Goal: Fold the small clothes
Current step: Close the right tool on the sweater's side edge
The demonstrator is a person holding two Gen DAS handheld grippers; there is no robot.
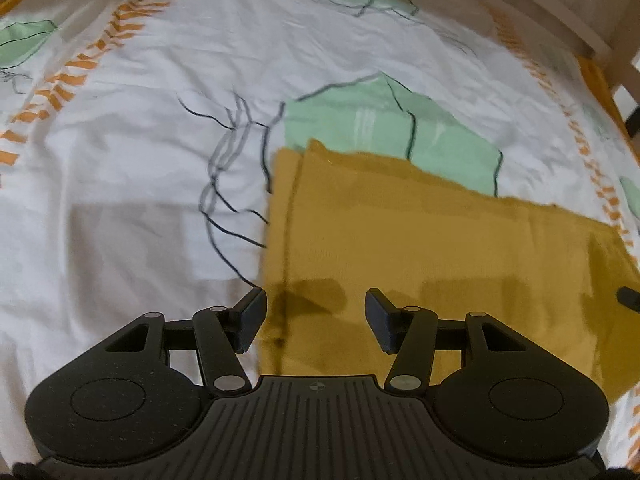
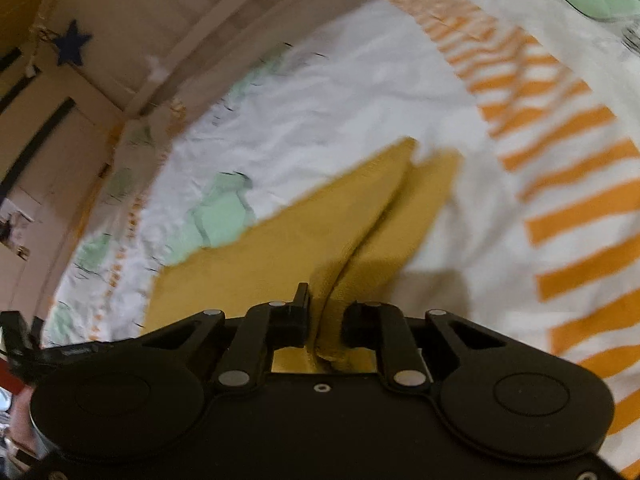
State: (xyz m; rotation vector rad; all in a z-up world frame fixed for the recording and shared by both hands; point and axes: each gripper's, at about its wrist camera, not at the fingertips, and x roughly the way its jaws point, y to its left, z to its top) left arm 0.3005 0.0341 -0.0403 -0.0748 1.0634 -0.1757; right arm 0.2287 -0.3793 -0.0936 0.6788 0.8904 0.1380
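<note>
A mustard-yellow garment [image 1: 420,248] lies on a white patterned bedsheet [image 1: 140,160], partly folded, with a layered edge at its left. My left gripper [image 1: 316,316] is open and empty, hovering just over the garment's near left edge. In the right wrist view my right gripper [image 2: 326,320] is shut on a bunched fold of the same mustard garment [image 2: 320,236], which stretches away from the fingers onto the sheet. The tip of the right gripper [image 1: 630,296] shows at the right edge of the left wrist view.
The sheet has green patches [image 1: 384,120], dark line drawings and orange striped bands [image 2: 560,168]. A wooden bed frame [image 1: 560,12] borders the far side. In the right wrist view, beige furniture with a blue star [image 2: 72,46] stands beyond the bed.
</note>
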